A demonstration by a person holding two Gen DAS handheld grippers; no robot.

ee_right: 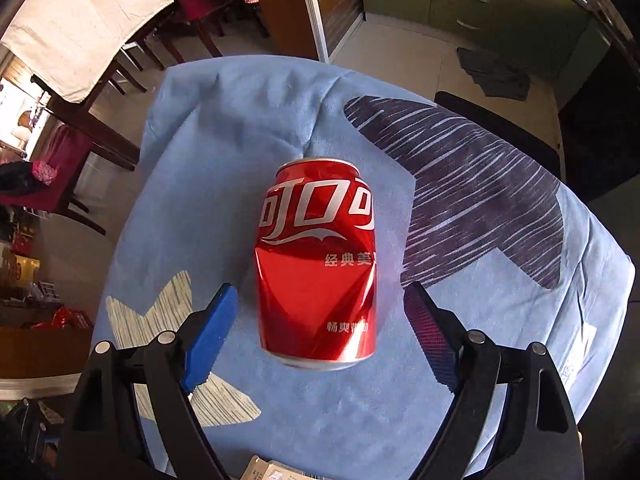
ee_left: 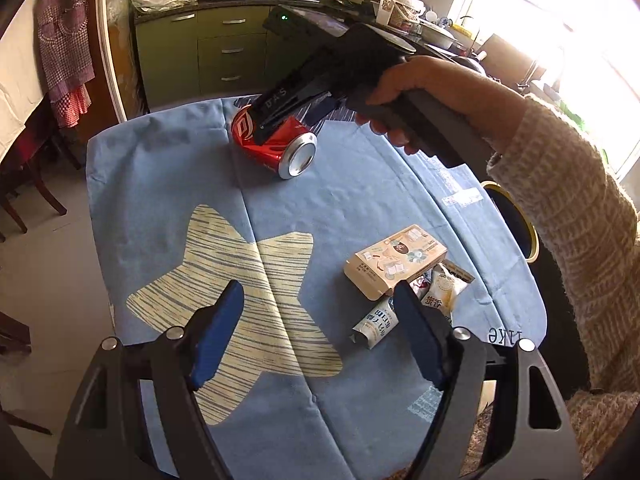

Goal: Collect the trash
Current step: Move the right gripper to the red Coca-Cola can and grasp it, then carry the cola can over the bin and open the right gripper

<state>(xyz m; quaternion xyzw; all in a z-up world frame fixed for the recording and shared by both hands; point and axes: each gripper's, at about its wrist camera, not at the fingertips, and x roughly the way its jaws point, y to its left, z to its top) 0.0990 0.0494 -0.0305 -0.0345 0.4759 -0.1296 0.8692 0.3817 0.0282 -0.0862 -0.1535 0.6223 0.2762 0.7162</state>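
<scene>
A dented red cola can (ee_left: 276,148) lies on its side on the blue tablecloth (ee_left: 360,200). It fills the middle of the right wrist view (ee_right: 316,264). My right gripper (ee_right: 320,292) is open, one finger on each side of the can, not touching it; in the left wrist view it hangs over the can (ee_left: 272,120). My left gripper (ee_left: 316,292) is open and empty over the cream star print. A beige carton (ee_left: 394,266) and crumpled snack wrappers (ee_left: 436,292) lie just right of it.
A round bin with a yellow rim (ee_left: 516,220) stands beyond the table's right edge. Green kitchen cabinets (ee_left: 224,48) stand behind the table. Dark wooden chairs (ee_right: 80,136) and a covered table stand to the left.
</scene>
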